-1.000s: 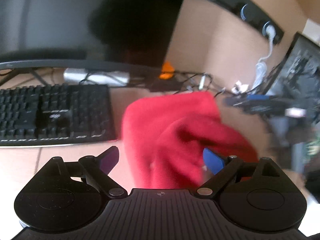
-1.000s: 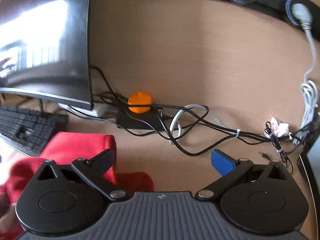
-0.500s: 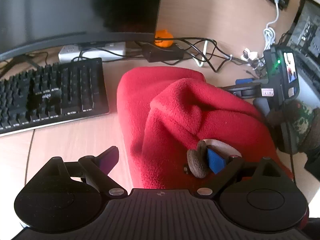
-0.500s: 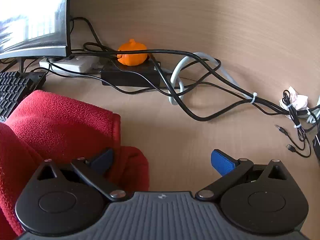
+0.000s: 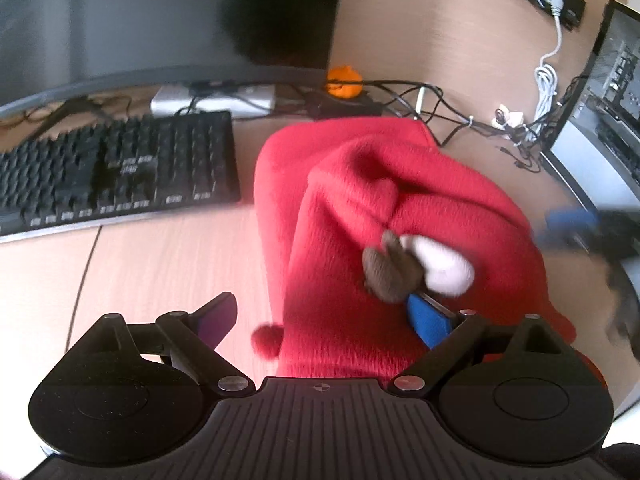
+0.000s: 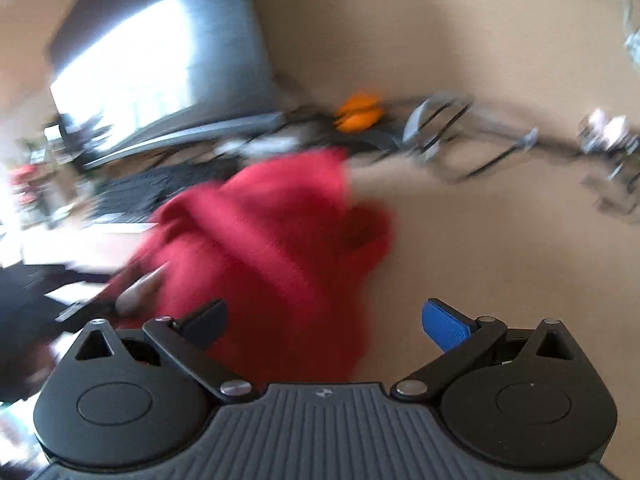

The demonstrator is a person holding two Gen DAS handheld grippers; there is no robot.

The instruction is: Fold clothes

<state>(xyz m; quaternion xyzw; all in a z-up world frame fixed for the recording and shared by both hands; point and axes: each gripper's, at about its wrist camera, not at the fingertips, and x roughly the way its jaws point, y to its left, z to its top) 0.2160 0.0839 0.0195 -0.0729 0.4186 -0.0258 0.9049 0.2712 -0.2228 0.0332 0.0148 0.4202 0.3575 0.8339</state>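
A red fleece garment (image 5: pixel 392 216) lies bunched on the wooden desk, with a brown-and-white patch (image 5: pixel 412 268) and a small red pompom (image 5: pixel 267 340) near me. My left gripper (image 5: pixel 324 320) is open just above its near edge; its blue finger (image 5: pixel 430 322) overlaps the fleece. In the right wrist view the garment (image 6: pixel 272 248) is blurred. My right gripper (image 6: pixel 324 324) is open, its dark finger (image 6: pixel 204 320) over the fleece. The right gripper also shows blurred in the left wrist view (image 5: pixel 576 224).
A black keyboard (image 5: pixel 112 172) lies left of the garment, under a dark monitor (image 5: pixel 160 20). An orange pumpkin figure (image 5: pixel 343 80), a power strip (image 5: pixel 216 100) and tangled cables (image 5: pixel 460 116) line the back. A second screen (image 5: pixel 612 80) stands at the right.
The right gripper swung left and back over the garment, its view now blurred. The left gripper view shifted slightly; the patch and a pompom now show closer. Both stay open.
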